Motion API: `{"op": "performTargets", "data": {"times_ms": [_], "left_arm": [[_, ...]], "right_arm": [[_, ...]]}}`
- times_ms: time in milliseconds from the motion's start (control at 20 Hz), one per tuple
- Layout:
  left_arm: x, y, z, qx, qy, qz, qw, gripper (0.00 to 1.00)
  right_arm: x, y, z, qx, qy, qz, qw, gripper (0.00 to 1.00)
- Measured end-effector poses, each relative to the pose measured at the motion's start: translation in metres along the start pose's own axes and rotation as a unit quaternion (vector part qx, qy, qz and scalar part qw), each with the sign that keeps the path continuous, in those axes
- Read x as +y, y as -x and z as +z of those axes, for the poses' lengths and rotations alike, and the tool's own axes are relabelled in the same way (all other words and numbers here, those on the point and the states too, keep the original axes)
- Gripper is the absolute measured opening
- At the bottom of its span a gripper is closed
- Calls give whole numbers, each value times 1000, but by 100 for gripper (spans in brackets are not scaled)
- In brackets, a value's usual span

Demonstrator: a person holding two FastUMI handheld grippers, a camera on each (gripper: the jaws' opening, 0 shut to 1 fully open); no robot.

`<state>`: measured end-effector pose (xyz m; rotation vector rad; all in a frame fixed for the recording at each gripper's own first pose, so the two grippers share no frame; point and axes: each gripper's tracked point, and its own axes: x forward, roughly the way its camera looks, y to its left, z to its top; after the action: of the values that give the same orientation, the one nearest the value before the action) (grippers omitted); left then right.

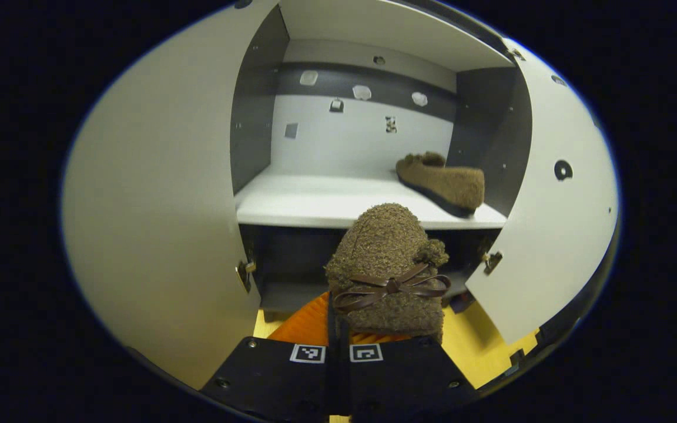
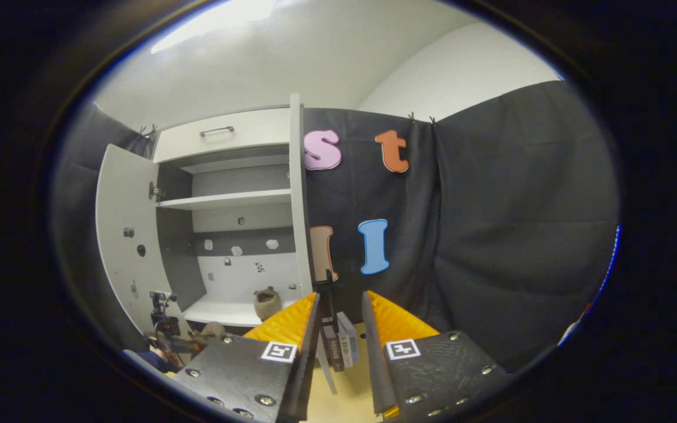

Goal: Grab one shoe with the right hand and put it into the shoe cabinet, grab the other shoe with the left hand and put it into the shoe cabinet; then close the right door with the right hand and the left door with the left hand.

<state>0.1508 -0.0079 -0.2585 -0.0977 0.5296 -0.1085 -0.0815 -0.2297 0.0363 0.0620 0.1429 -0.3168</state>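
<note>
My left claw (image 1: 338,338) hides the heel of the brown shoe (image 1: 386,267) it pinches, fingers closed on it, toe pointing at the open shoe cabinet (image 1: 368,202). The other shoe (image 1: 441,181) lies on the shelf at two o'clock. My right claw (image 2: 341,320) gapes apart, empty; the cabinet stands at nine o'clock.

shoes: 2 (held shoe (image 1: 386,267), shelved shoe (image 1: 441,181)) | cabinet doors: 2 (left door (image 1: 156,200), right door (image 1: 556,200))
</note>
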Motion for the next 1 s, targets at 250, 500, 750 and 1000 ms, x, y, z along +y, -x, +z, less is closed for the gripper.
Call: {"op": "performTargets", "data": {"times_ms": [250, 500, 750, 1000], "left_arm": [[-3, -9, 71, -53, 1, 0, 999, 1], [-7, -35, 124, -80, -3, 1, 997, 2], [-8, -85, 156, -81, 17, 3, 997, 1], [-6, -133, 171, -78, -2, 21, 997, 0]], "right_arm": [[-4, -7, -1, -6, -4, 14, 1000, 41], [-17, -8, -2, -12, 2, 2, 1000, 41], [-35, 3, -7, -13, 15, -31, 999, 41], [-58, 15, -19, -3, 25, -73, 997, 37]]}}
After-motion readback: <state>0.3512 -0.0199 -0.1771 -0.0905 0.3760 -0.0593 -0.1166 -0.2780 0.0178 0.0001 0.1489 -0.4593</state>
